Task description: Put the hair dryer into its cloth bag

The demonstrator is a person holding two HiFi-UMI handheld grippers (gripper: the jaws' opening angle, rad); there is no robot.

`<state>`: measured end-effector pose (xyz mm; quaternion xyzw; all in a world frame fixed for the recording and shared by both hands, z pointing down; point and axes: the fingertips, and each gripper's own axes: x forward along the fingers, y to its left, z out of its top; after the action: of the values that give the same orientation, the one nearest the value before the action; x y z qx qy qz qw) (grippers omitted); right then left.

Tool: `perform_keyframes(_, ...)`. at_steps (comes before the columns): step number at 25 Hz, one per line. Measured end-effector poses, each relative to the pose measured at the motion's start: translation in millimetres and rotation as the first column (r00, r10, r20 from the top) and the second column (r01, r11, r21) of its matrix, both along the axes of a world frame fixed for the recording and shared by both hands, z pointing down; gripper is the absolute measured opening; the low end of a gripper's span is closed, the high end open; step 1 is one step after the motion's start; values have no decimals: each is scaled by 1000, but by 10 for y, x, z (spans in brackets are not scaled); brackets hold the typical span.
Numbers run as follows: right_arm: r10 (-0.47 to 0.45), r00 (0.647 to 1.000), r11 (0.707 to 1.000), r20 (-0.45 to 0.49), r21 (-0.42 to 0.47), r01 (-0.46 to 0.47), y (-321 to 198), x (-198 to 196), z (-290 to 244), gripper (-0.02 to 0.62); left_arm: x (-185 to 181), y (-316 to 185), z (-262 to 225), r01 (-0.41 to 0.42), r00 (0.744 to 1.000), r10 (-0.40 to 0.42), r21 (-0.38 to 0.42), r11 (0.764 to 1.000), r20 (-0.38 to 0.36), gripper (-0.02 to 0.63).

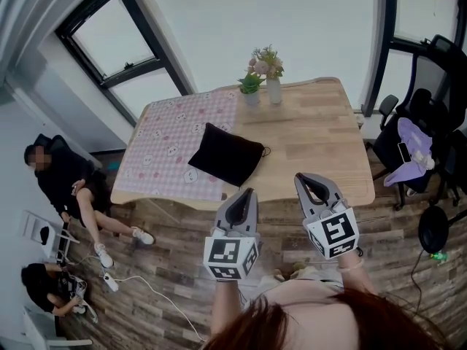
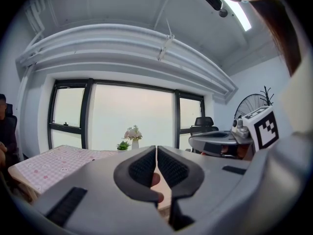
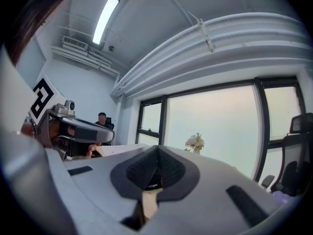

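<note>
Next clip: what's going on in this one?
A person holds the left claw and the right claw up in front of a wooden table. Both are shut and empty. A black cloth bag lies on the table, partly on a pink checked cloth, with neither claw touching it. No hair dryer shows outside the bag, and whether one is inside cannot be told.

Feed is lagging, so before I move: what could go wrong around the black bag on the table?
No hair dryer shows, so I cannot tell if the black bag holds it. The left tongs and right tongs are shut and empty; reaching in like that may just shove the bag toward the vase.
</note>
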<state>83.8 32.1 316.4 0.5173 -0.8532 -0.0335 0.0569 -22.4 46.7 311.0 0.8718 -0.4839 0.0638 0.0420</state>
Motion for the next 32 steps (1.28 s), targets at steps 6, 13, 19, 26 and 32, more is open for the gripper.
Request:
perform_keyframes(6, -8, 1000, 1000, -4, -9, 8, -29, 181, 53, 0, 177, 17, 20, 15, 1000, -15, 4, 1000, 7, 15)
perform_keyframes(13, -18, 1000, 1000, -4, -8, 18, -77, 270, 80, 0, 283, 26, 58, 29, 999, -29, -2, 1000, 32, 15)
perform_keyframes(19, -7, 1000, 1000, -10, 0, 7, -88, 240, 61, 0, 210, 8, 25, 35, 999, -35, 6, 999, 36, 15)
perform_keyframes(26, -10, 999, 1000, 37, 8, 10, -30, 139, 18, 0, 172, 58, -22, 10, 999, -11, 19, 1000, 37, 15)
perform_keyframes(32, 1, 999, 1000, 41, -2, -1, 11, 26, 9, 0, -4, 67, -65, 16, 999, -17, 32, 999, 43, 15)
